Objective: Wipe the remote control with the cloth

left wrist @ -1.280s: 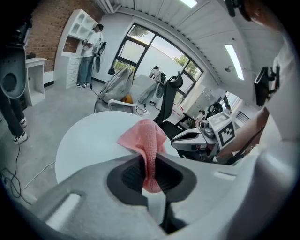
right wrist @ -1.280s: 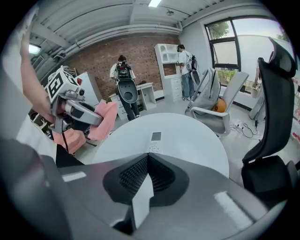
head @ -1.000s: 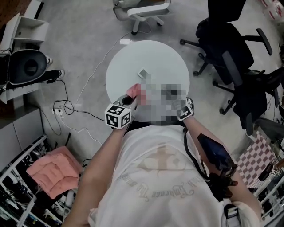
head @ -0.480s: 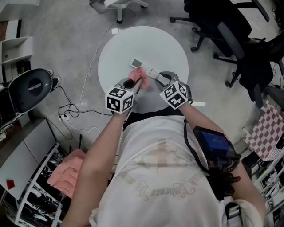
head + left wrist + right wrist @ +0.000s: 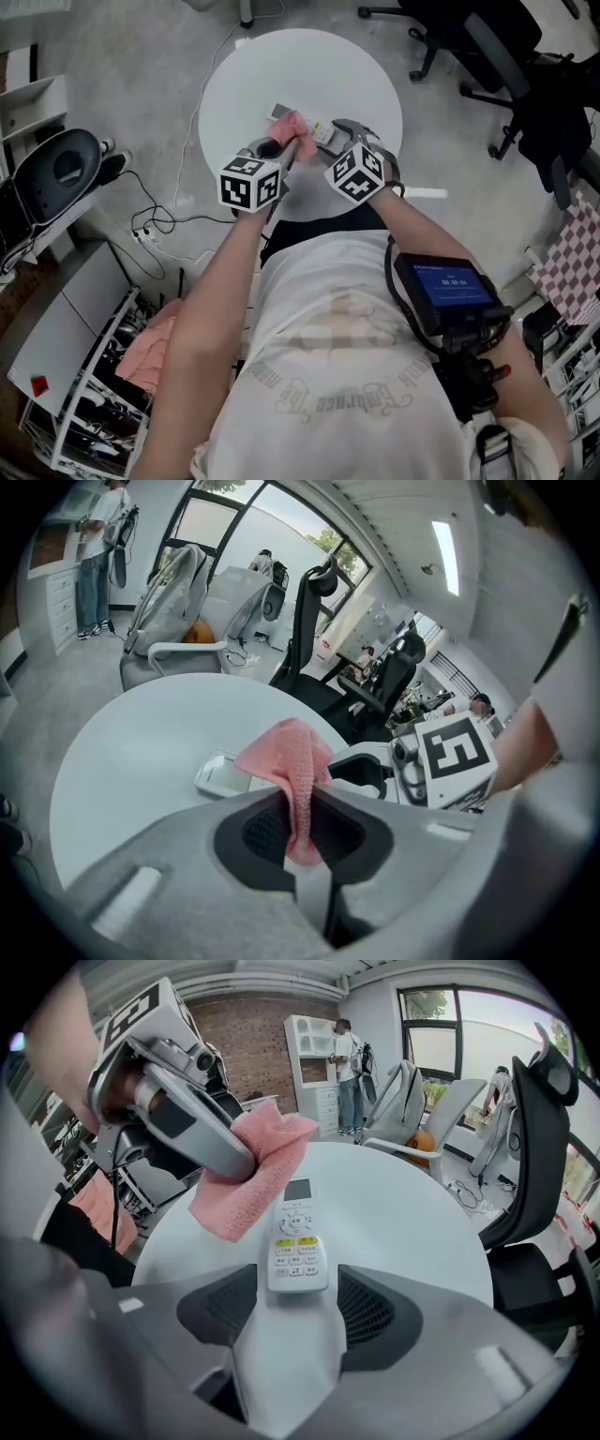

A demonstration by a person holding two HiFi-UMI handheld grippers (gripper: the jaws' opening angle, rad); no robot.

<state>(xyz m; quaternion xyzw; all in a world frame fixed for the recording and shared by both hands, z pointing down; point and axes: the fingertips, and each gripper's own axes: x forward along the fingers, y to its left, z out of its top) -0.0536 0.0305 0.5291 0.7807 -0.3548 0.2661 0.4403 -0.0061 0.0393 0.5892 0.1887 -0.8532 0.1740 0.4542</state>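
Note:
A white remote (image 5: 297,1241) lies flat on the round white table (image 5: 356,75), buttons up. My right gripper (image 5: 297,1302) is open; its jaws have just been opening, and the remote's near end sits between them with a gap on each side. My left gripper (image 5: 298,827) is shut on a pink cloth (image 5: 286,757), which hangs over the remote (image 5: 223,772). In the head view the cloth (image 5: 298,125) covers the middle of the remote (image 5: 321,134), with both grippers close together at the table's near side.
Black office chairs (image 5: 487,37) stand beyond the table at the right. Cables (image 5: 159,225) run over the floor at the left. Pink cloths (image 5: 150,347) lie on a rack at lower left. A screen device (image 5: 448,291) is strapped to the person's right forearm.
Both grippers have come down closer to the table. The pink cloth has moved onto the remote. The right jaws have spread apart around the remote's near end.

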